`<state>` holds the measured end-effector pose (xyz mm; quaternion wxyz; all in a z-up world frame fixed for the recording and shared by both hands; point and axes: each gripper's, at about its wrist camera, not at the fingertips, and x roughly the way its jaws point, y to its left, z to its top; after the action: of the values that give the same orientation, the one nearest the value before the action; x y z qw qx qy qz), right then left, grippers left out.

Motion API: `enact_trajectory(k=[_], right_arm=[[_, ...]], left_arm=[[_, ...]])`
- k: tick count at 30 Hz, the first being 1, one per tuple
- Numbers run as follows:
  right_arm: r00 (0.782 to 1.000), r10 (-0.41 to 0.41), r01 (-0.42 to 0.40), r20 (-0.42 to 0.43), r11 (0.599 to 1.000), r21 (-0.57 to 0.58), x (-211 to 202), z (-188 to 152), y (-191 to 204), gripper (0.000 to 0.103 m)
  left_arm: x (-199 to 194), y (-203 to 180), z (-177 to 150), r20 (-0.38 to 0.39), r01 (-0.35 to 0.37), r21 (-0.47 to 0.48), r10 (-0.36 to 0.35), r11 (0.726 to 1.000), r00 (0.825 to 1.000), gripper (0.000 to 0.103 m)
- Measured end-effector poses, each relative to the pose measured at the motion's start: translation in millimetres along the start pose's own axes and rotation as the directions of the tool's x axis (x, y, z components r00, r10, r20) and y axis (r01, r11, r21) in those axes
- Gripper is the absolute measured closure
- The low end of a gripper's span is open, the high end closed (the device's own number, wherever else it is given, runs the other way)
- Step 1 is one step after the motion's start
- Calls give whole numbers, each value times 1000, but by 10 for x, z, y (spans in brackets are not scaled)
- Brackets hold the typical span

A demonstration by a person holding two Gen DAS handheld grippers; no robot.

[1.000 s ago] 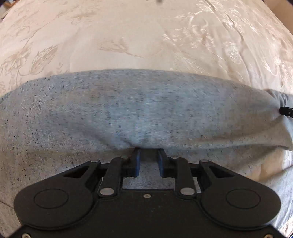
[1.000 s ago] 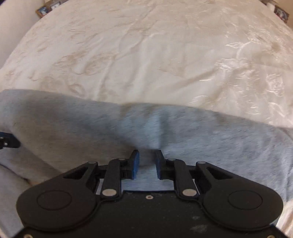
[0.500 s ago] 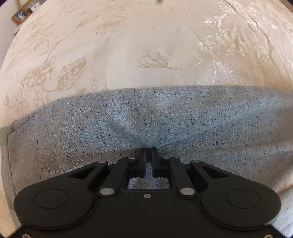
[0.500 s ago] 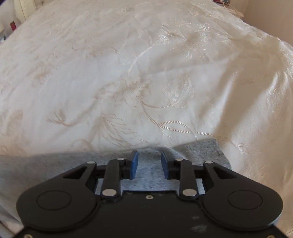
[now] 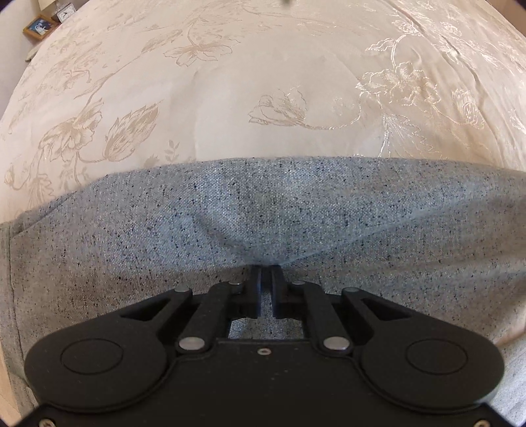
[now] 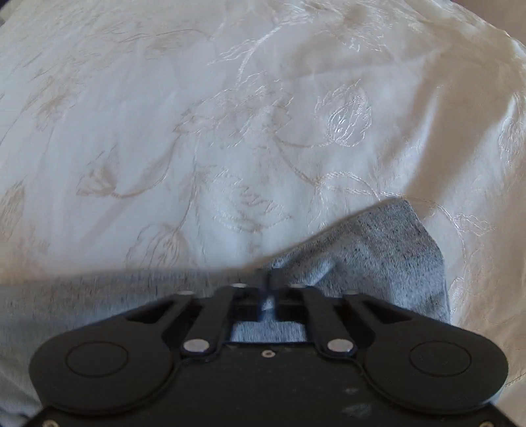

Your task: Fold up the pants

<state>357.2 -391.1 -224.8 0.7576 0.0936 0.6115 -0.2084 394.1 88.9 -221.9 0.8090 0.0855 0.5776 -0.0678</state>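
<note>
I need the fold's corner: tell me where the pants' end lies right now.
In the right wrist view, the grey pants end at lower right on the cream bedspread, bunched just beyond the right tool pinching them.

We find no text, label, brand, number or sign that we can read in either view. Far up and to the left of the left claw, a small clock [image 5: 64, 13] and a framed picture [image 5: 39, 27] stand at the edge of the view, but both are too small for us to make out any figures or writing.
</note>
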Motion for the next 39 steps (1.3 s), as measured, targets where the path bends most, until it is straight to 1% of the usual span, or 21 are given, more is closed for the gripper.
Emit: enact_trajectory(k=[5,6,7,9,10,12,13,15,18,21,22,23,24,25,26,29,32,34,35,36,39], right_arm=[[995,83,-80,-61,996,50,-136,-590,-334,102],[994,88,-84,-64,994,64,-165,-692,-388,102],[995,97,-95,-31,992,83,-225,-732,-436,100],[990,117,-125,77,986,108,-356,-674,-495,92],[987,108,-121,122,986,112,-403,-590,-495,84],[981,89,-111,173,987,119,-371,-300,-453,65],[981,86,-108,176,986,123,-303,-113,-403,65],[983,78,-101,167,985,136,-183,109,-324,67],[994,25,-47,108,978,205,73,421,-256,66],[1000,3,-7,26,985,171,314,478,-147,66],[1000,-6,6,3,993,120,381,441,-103,66],[1000,-12,12,14,998,61,400,377,-52,67],[999,-12,12,41,1000,0,379,306,-16,73],[999,3,-1,35,999,-45,359,252,-11,103],[1000,23,-22,22,998,-55,330,192,-42,102],[995,92,-90,41,995,-32,182,-68,-252,102],[994,108,-107,26,994,-22,169,-378,-459,102],[992,117,-116,47,993,-14,169,-577,-569,102],[989,133,-132,62,991,-11,166,-656,-620,102],[986,149,-149,71,989,-3,160,-720,-666,102],[979,193,-195,71,981,9,135,-808,-761,102]], left_arm=[[38,6,20,2,-9,17,9,1000,1000,90],[29,-20,13,5,-13,20,13,1000,1000,90],[23,-36,4,7,-15,21,15,1000,1000,90],[21,-9,-13,15,-19,21,19,1000,1000,90],[3,-26,-51,19,-21,18,20,1000,1000,90],[-47,-77,-87,25,-20,7,20,1000,1000,90],[-73,-73,-92,23,-17,-4,17,1000,1000,90],[-182,-31,-67,13,-2,-70,2,998,1000,89],[-418,5,-26,41,73,-165,-67,984,997,88],[-621,-143,35,70,88,-148,-78,985,995,87],[-676,-226,63,79,90,-131,-80,987,994,87],[-702,-279,92,87,95,-114,-86,989,993,86],[-721,-352,126,92,103,-102,-94,989,991,86],[-727,-417,150,95,113,-95,-104,989,990,86],[-737,-485,163,98,124,-93,-115,988,989,86],[-718,-704,262,101,166,-88,-157,982,982,85],[-671,-981,436,105,199,-68,-191,978,976,79],[-625,-1189,603,113,226,-49,-219,973,969,73],[-588,-1283,692,111,245,-40,-239,969,965,66],[-528,-1377,786,102,271,-35,-267,962,958,64],[-325,-1659,1017,28,354,7,-354,935,935,64]])
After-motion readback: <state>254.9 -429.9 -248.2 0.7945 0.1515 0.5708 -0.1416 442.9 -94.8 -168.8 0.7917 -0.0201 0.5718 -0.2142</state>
